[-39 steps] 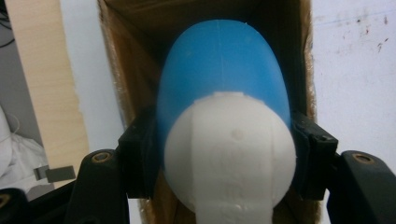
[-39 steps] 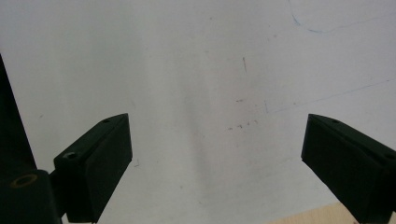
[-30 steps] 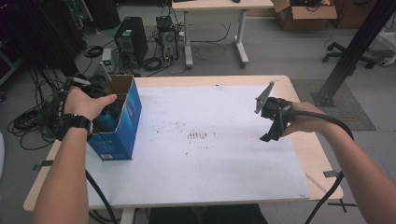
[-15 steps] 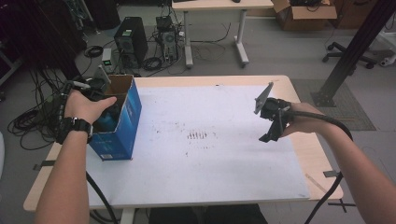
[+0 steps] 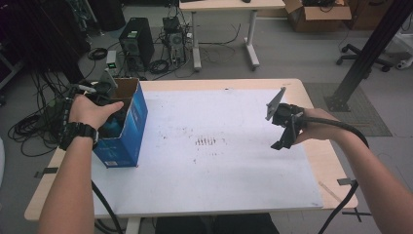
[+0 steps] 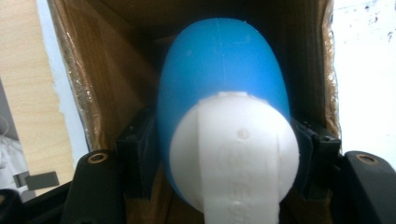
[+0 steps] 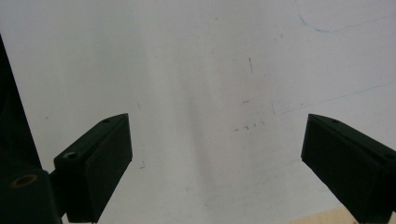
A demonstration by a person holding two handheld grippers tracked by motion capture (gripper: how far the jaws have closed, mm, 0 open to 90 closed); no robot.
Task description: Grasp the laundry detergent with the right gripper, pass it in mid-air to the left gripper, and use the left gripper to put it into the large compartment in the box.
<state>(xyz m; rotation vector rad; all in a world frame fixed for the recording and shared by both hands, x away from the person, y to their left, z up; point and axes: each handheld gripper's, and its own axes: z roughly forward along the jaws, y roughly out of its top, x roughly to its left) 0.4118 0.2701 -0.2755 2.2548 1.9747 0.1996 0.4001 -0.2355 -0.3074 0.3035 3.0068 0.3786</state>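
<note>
The blue bottle with a white cap [image 6: 223, 126] fills the centre of the left gripper view, down inside the open blue cardboard box [image 5: 130, 127]. The left gripper [image 6: 223, 154] pinches it, pads against both sides, though the jaws have just been easing apart a little. The box's brown walls stand close on either side. In the high view the box stands at the left edge of the white table sheet [image 5: 214, 165]. The right gripper [image 5: 286, 127], jaws spread and holding nothing, hovers at right of centre over bare sheet.
</note>
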